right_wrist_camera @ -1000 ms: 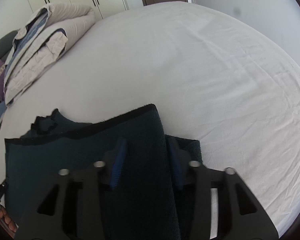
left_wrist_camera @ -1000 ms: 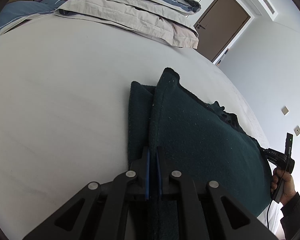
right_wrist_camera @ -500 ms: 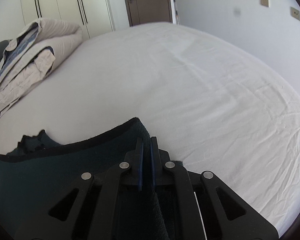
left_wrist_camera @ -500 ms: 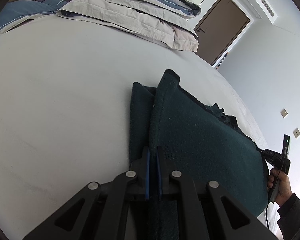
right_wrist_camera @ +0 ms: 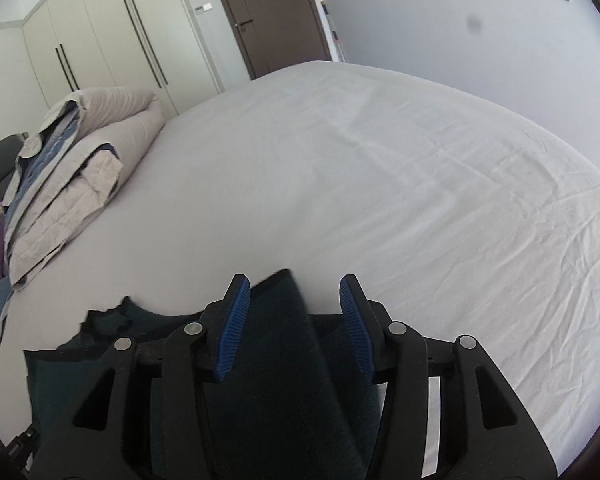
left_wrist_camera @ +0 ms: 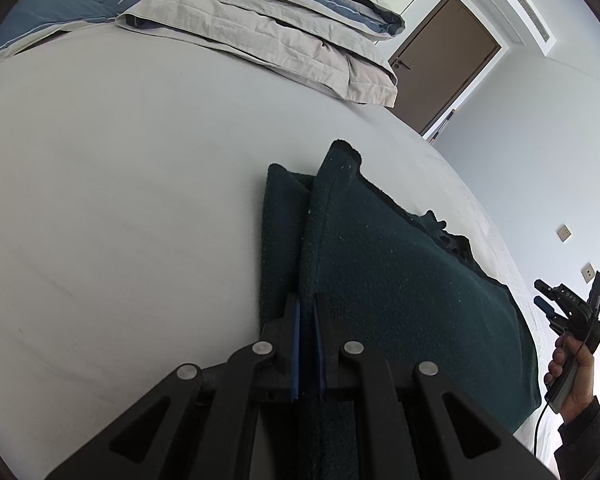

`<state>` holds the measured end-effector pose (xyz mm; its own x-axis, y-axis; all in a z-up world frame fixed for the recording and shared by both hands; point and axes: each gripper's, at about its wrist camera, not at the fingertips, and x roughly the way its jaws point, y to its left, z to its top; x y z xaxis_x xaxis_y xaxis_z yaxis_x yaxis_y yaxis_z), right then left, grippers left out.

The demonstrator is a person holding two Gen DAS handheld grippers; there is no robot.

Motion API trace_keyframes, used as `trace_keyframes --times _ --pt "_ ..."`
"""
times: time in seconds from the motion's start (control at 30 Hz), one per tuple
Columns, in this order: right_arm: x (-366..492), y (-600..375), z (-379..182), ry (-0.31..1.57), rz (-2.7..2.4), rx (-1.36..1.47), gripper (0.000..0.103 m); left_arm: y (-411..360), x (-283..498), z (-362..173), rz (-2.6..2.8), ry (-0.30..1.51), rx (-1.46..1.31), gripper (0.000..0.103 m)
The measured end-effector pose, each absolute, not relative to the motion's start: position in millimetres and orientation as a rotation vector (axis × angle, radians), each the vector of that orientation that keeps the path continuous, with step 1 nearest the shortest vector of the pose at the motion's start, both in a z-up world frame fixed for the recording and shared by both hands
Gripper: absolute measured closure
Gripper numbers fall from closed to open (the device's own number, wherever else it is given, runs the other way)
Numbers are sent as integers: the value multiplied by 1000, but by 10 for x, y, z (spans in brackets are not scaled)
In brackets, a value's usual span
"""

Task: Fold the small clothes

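A dark green fleece garment lies partly folded on the white bed sheet. My left gripper is shut on the garment's near edge, holding a raised fold. In the right wrist view my right gripper is open, its blue pads on either side of a ridge of the garment without pinching it. The right gripper also shows in the left wrist view, off the garment's right edge.
A folded beige and blue duvet lies at the head of the bed, also in the right wrist view. A brown door and wardrobes stand beyond. White sheet stretches ahead.
My right gripper closed on the garment's edge half a second ago and has now opened, and it has lifted and pulled back. The left gripper stays shut on the fold.
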<state>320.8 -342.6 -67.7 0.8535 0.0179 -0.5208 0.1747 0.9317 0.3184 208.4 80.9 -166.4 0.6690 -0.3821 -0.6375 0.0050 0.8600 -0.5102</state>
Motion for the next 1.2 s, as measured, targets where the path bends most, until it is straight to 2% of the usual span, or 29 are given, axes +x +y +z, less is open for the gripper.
trace_keyframes --times 0.17,0.37,0.47,0.57,0.6,0.7,0.87,0.97,1.1,1.2 --pt "3388 -2209 -483 631 218 156 57 816 2088 -1666 -230 812 -511 92" --pt "3545 -821 -577 706 452 28 57 853 2078 -1686 -237 803 -539 92" --pt "3670 -413 -776 746 479 26 57 862 2087 -1708 -243 801 -551 92" --pt "3918 -156 -1228 906 442 63 55 881 2101 -1730 -248 802 -563 92" --pt "3928 -120 -1293 885 428 47 55 896 2109 -1741 -250 804 -569 92" --pt "3768 -133 -1172 847 423 53 55 915 2122 -1749 -258 802 -582 92" --pt "3050 -800 -833 718 439 193 55 928 2083 -1655 -239 803 -576 91" --pt "2529 -1424 -787 691 440 300 55 875 1818 -1352 -190 742 -538 83" --pt "1978 -2056 -1080 718 501 588 54 383 1453 -1034 -316 757 -458 74" --pt "1723 -2283 -1517 782 530 750 54 -144 1355 -1111 -408 817 -344 74"
